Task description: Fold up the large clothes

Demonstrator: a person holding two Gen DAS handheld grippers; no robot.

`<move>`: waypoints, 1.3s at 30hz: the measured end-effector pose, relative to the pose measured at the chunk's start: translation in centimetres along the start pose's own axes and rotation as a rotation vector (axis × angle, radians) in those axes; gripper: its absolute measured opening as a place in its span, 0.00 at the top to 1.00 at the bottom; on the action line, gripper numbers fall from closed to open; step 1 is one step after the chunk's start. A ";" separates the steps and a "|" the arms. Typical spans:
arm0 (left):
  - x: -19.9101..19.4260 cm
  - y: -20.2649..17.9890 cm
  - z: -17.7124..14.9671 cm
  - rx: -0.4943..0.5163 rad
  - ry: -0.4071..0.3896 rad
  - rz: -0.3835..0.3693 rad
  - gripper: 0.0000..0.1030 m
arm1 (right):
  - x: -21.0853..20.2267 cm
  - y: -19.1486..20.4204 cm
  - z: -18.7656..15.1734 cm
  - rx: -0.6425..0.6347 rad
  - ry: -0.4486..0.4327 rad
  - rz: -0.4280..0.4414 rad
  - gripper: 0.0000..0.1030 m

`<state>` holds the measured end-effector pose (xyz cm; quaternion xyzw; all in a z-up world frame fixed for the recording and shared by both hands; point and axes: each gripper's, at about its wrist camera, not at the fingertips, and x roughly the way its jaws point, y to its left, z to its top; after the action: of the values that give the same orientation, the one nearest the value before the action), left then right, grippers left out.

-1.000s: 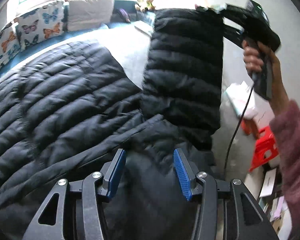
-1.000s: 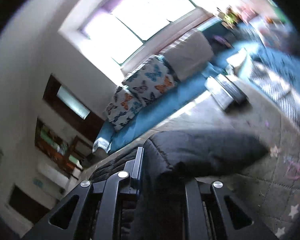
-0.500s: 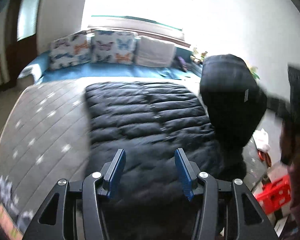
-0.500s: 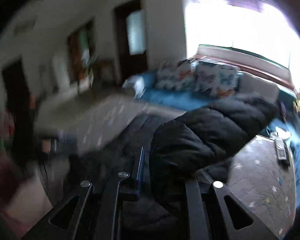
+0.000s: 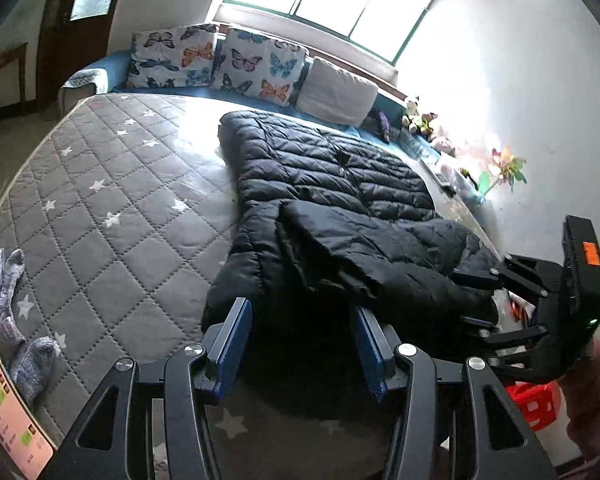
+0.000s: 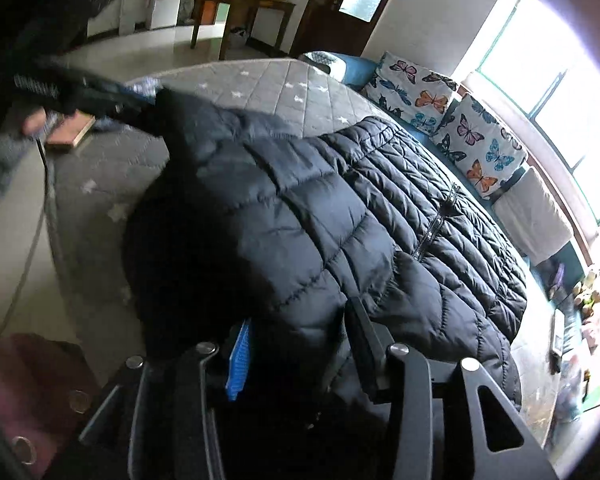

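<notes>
Jacket (image 5: 332, 184) sprawls on bed (image 5: 112, 184) ahead of empty, half-open left tongs (image 5: 300, 344), sleeve between opening right tongs (image 6: 300, 344); best released flat across the body.
</notes>
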<state>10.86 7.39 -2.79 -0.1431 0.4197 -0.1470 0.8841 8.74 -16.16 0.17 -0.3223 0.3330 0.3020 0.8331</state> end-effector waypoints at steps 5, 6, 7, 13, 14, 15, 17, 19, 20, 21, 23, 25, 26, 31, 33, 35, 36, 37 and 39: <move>-1.8 1.8 0.5 -0.084 -0.049 -0.057 0.47 | -2.7 -1.6 -0.7 0.117 -0.039 0.077 0.47; -1.9 1.9 0.6 -0.100 -0.043 -0.086 0.47 | -3.4 -2.4 -1.1 0.152 -0.047 0.079 0.47; -1.7 1.8 0.7 -0.112 -0.030 -0.114 0.47 | -3.8 -3.2 -1.4 0.178 -0.053 0.075 0.46; 1.0 -1.0 1.4 -0.097 0.066 -0.151 0.47 | -4.8 -9.8 -4.3 0.343 -0.035 -0.067 0.46; 1.5 -1.6 1.5 -0.089 0.072 -0.152 0.47 | -4.9 -10.5 -4.8 0.357 -0.029 -0.089 0.46; 1.8 -2.2 1.6 -0.074 0.057 -0.142 0.47 | -5.0 -11.1 -5.4 0.373 -0.021 -0.114 0.46; 2.8 -3.4 2.0 -0.014 0.050 -0.058 0.58 | -4.9 -12.7 -6.7 0.431 -0.019 -0.138 0.46; 3.8 -4.0 2.4 0.014 0.065 -0.014 0.79 | -4.3 -14.5 -7.9 0.509 -0.018 -0.130 0.46; 4.1 -4.3 2.8 0.018 0.063 0.006 0.82 | -4.1 -15.3 -8.6 0.546 -0.020 -0.122 0.46; 4.1 -4.5 3.1 0.025 0.048 0.017 0.84 | -4.0 -15.9 -9.1 0.580 -0.023 -0.110 0.46; 3.2 -5.7 4.3 0.085 -0.044 0.086 0.87 | -4.0 -16.9 -9.9 0.628 -0.043 -0.096 0.46; 2.4 -6.7 4.8 0.130 -0.121 0.154 0.88 | -4.1 -17.5 -10.5 0.660 -0.065 -0.081 0.46; 2.5 -6.7 5.0 0.135 -0.125 0.168 0.88 | -4.0 -17.8 -10.9 0.676 -0.072 -0.073 0.46; 6.4 -4.7 2.7 0.106 0.011 0.201 0.87 | 0.6 -17.0 -14.1 0.742 0.010 0.048 0.45; 7.9 -3.6 1.8 0.076 0.049 0.186 0.87 | 2.0 -16.1 -15.2 0.747 0.006 0.068 0.45; 8.0 -3.2 1.6 0.064 0.057 0.183 0.83 | 2.0 -15.9 -15.3 0.758 -0.008 0.068 0.45; 7.7 -3.2 1.7 0.064 0.058 0.186 0.83 | 1.7 -16.0 -14.9 0.748 0.009 0.061 0.45; 7.2 -3.2 1.9 0.064 0.049 0.184 0.83 | 1.2 -16.1 -14.3 0.735 0.022 0.051 0.45; 6.4 -2.8 2.6 0.067 0.048 0.192 0.83 | -0.3 -16.3 -13.2 0.703 0.013 0.031 0.45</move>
<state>16.36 2.75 -4.66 -0.0692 0.4477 -0.0790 0.8880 15.53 -35.92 -1.70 -0.0126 0.4266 0.1793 0.8864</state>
